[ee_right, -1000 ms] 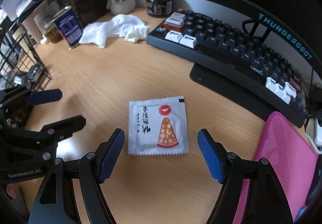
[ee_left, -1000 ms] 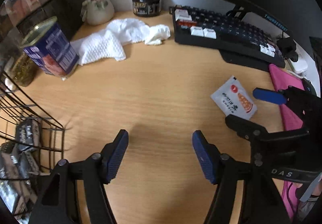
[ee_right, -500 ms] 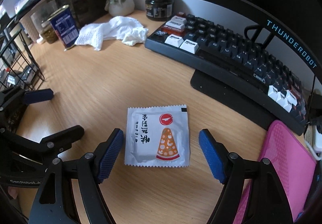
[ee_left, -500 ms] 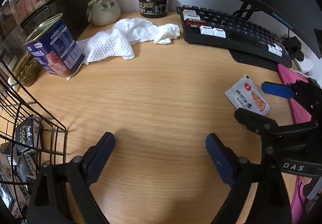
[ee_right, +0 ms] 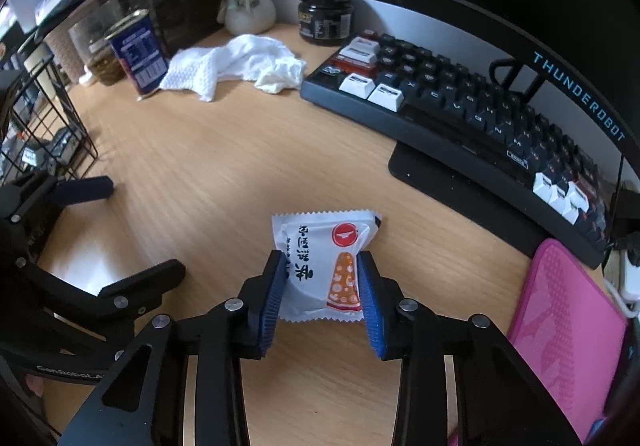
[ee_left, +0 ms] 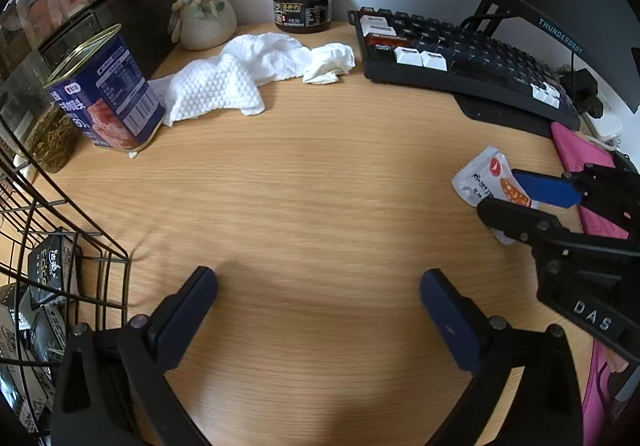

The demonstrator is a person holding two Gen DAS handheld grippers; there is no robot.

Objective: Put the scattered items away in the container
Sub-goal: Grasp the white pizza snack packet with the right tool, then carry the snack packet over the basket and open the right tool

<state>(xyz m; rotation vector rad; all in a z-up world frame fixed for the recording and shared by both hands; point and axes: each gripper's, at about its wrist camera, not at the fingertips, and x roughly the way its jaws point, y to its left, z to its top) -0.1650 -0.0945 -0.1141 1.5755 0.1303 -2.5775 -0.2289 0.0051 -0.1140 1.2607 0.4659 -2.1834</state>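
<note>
My left gripper (ee_left: 318, 292) is matte black with dark navy ribbed pads and silver screws. My right gripper (ee_right: 322, 278) has brighter blue pads, with white "DAS" lettering on its side.

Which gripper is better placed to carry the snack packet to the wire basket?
Right. The right gripper is shut on the snack packet. The left gripper is open and empty, beside the wire basket.

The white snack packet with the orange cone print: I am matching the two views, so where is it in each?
Left wrist: white snack packet with the orange cone print at the right edge, in the right claw.
Right wrist: lower centre, between the pads.
Shared landmark: dark keyboard.
</note>
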